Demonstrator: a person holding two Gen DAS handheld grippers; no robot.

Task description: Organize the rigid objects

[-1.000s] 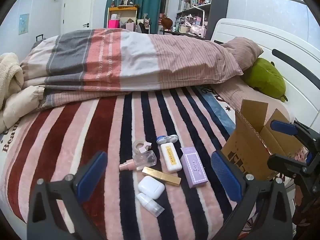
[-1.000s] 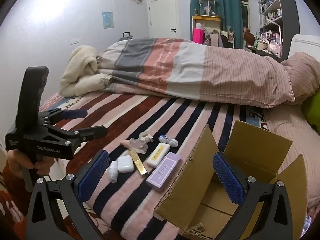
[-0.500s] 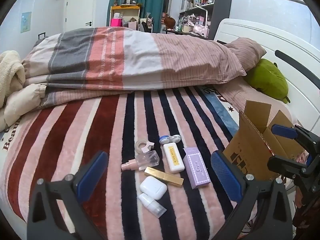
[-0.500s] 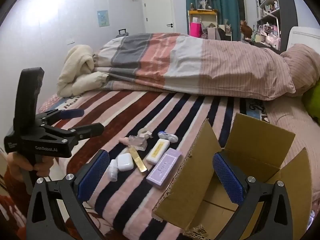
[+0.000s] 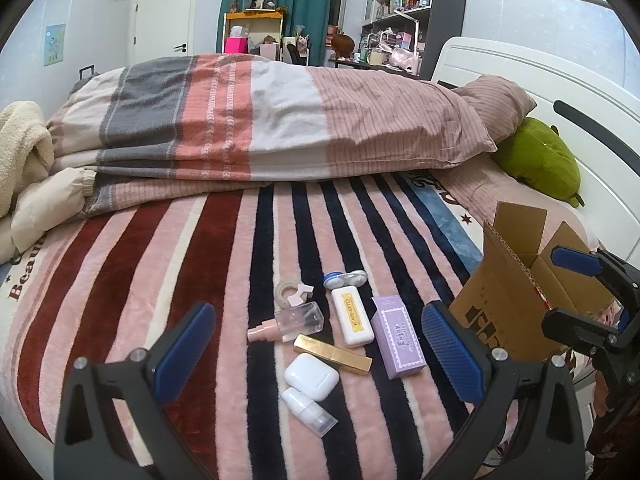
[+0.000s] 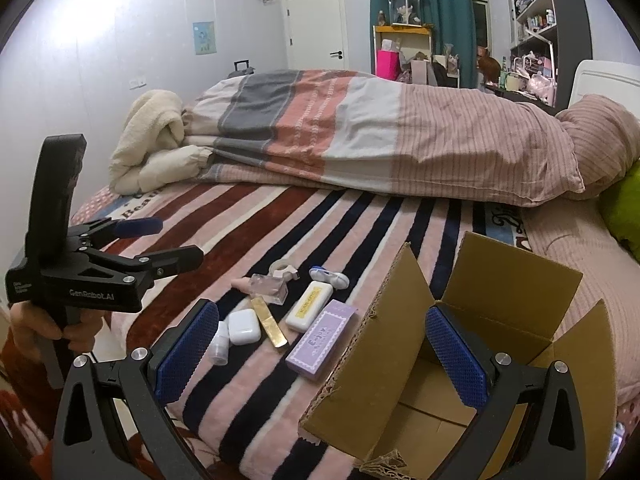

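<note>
Several small items lie in a cluster on the striped blanket: a purple box point(image 5: 397, 337) point(image 6: 322, 339), a white bar-shaped case point(image 5: 352, 316) point(image 6: 308, 306), a gold stick point(image 5: 332, 354) point(image 6: 269, 322), a white earbud case point(image 5: 311, 371) point(image 6: 244, 326), a small white bottle point(image 5: 308, 406) point(image 6: 219, 348), a clear spray bottle point(image 5: 289, 320) point(image 6: 267, 287), a tape roll point(image 5: 291, 292) and a blue-white lens case point(image 5: 345, 279) point(image 6: 329, 277). An open cardboard box point(image 6: 472, 356) point(image 5: 516, 300) stands to their right. My left gripper point(image 5: 316, 354) hovers open in front of the cluster. My right gripper point(image 6: 320, 356) is open at the box's left flap.
A folded striped duvet point(image 5: 260, 120) lies across the bed behind the items. A cream fleece bundle point(image 6: 152, 140) sits at the left, a green plush toy point(image 5: 540, 160) by the white headboard at the right. A hand point(image 6: 44, 324) holds the left gripper.
Both views have shifted slightly: the item cluster sits a little higher and farther in the left wrist view, and the right wrist camera has tilted down a touch. Nothing was grasped.
</note>
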